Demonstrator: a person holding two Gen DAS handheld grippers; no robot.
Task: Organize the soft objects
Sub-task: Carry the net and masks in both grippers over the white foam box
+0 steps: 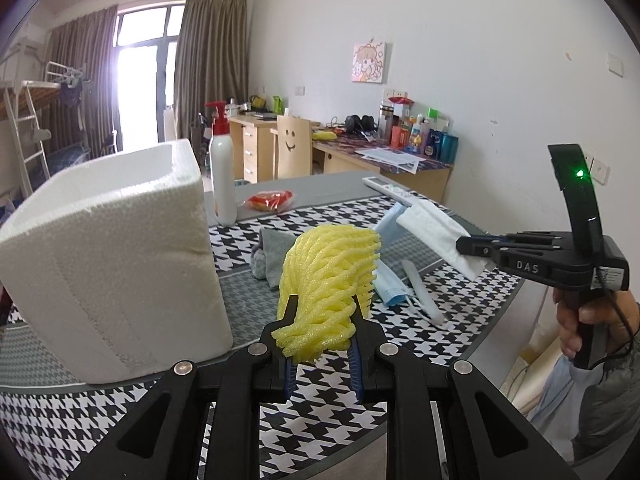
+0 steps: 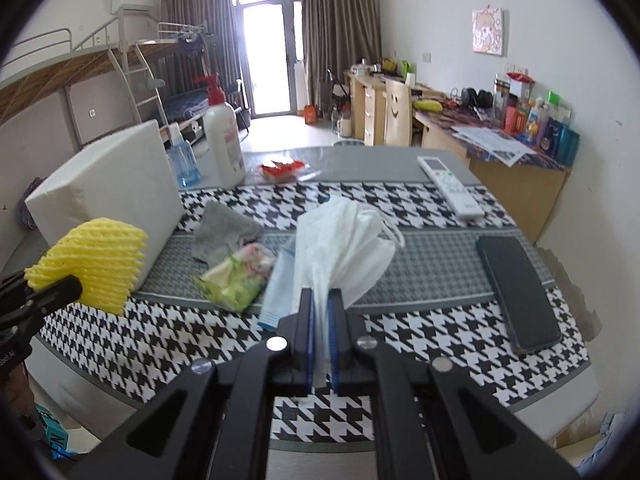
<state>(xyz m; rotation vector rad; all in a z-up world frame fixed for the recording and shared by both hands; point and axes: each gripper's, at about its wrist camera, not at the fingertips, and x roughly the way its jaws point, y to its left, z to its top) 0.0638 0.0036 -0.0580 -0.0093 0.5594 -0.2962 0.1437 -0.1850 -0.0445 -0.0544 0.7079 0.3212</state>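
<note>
My left gripper (image 1: 322, 312) is shut on a yellow foam fruit net (image 1: 332, 276) and holds it above the table, just right of the white foam box (image 1: 108, 264). The net also shows in the right wrist view (image 2: 96, 260). My right gripper (image 2: 322, 304) is shut on a white face mask (image 2: 348, 240), lifted off the table; it shows in the left wrist view (image 1: 436, 232) too. On the cloth lie a blue face mask (image 1: 390, 284), a grey sock (image 2: 222, 236) and a green-pink soft packet (image 2: 236, 276).
A houndstooth tablecloth (image 2: 420, 200) covers the table. On it are a black phone (image 2: 520, 292), a white remote (image 2: 450, 188), a lotion pump bottle (image 2: 224, 140), a blue bottle (image 2: 182, 160) and a red wrapper (image 2: 282, 170). Desks and a chair stand behind.
</note>
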